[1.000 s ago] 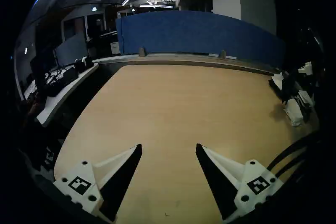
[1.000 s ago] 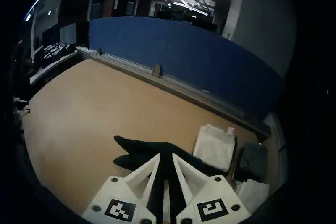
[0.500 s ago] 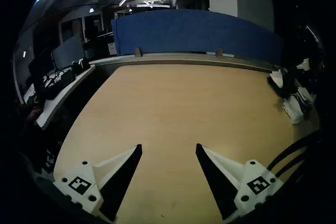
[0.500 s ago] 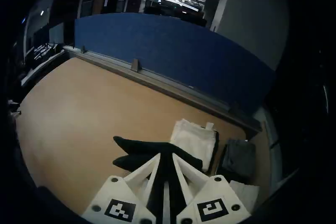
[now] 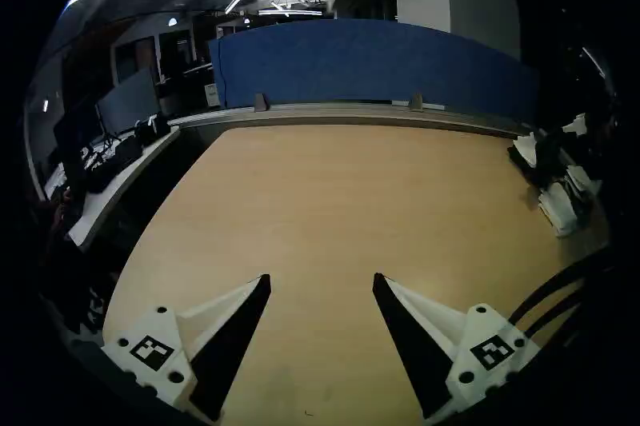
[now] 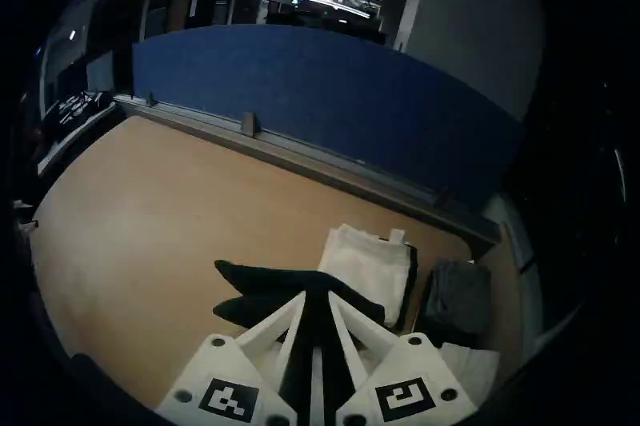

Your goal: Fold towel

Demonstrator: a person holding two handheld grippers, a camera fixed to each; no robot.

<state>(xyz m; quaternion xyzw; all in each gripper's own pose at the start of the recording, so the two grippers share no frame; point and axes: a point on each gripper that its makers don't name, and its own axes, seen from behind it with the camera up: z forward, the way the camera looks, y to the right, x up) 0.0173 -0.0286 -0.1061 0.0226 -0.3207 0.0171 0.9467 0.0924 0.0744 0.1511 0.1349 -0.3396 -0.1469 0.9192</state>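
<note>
In the left gripper view, the left gripper (image 5: 320,276) hangs low over the table (image 5: 344,186) with its fingers wide apart and nothing between them. Bare wood runs ahead of it up to the partition (image 5: 376,58) along the far edge. Far off to its right a pile (image 5: 556,190) of pale and dark cloths sits near the table's right edge, and to its left the tabletop ends at a dark gap, with a side desk (image 5: 112,178) beyond. In the right gripper view, the right gripper (image 6: 316,295) has its fingers drawn nearly together on the black towel (image 6: 268,282), which bunches out past the tips and spreads ahead and to the left, over the wood. Just ahead and to the right of the tips lies a folded white towel (image 6: 368,270), with a grey cloth (image 6: 456,298) beside it farther right, both close under the partition's rail; whether the black towel touches the white one cannot be told. The step in hand looks like bringing the black towel out to open table, with folding itself not yet begun. The next move probably calls for setting the towel down flat on the bare wood to the left of the right gripper, then having the open left gripper take a second corner so the cloth can be spread. Room is generous ahead and to the left; the tight side is the right, where the folded stack and the table's end leave little margin.
</note>
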